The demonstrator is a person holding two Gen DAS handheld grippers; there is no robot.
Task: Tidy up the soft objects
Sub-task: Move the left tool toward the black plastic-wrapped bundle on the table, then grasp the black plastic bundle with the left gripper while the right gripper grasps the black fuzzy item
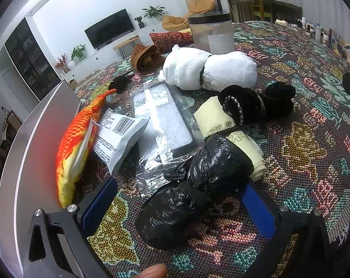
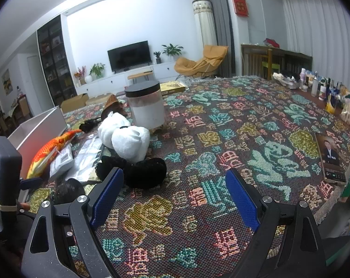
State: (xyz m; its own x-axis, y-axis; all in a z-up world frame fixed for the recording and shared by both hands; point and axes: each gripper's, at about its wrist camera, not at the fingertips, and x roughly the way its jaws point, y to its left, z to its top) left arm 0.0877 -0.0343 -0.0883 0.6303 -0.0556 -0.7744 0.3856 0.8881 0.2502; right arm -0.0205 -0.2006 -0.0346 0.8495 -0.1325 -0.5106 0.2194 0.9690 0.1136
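A living room with white walls, a dark TV [image 2: 129, 56] on a low white cabinet, potted plants and a mustard chair [image 2: 201, 63]; in front, a table under a woven cloth [image 2: 256, 125] patterned with teal, pink and gold characters. The soft things lie in a cluster toward the left of the cloth; the right part holds only a phone [image 2: 332, 158] near the edge, its screen lit.

Left wrist view: the left gripper [image 1: 177, 205] has its blue-padded jaws spread wide on either side of a black bag [image 1: 189, 199], a crinkled plastic bundle banded at its waist; the right pad is at the bag's side, though contact cannot be judged; the left pad stands clear of it. A fingertip [image 1: 153, 272] shows at the bottom edge. Just behind the bag lies a pale yellow roll [image 1: 223, 125]; past that, a black bundle [image 1: 258, 104] with a beaded band; farther back, a white bundle [image 1: 209, 69] cinched by a dark tie. To the left, a clear sleeve [image 1: 162, 120], a white packet [image 1: 119, 136] and an orange fish toy [image 1: 79, 143] leaning against a grey bin [image 1: 36, 143]. A frosted jar [image 1: 210, 32] with a black lid stands at the back.

Right wrist view: the right gripper [image 2: 175, 195] hovers above bare cloth, jaws wide apart, holding nothing; the black bundle lies just beyond its left finger.
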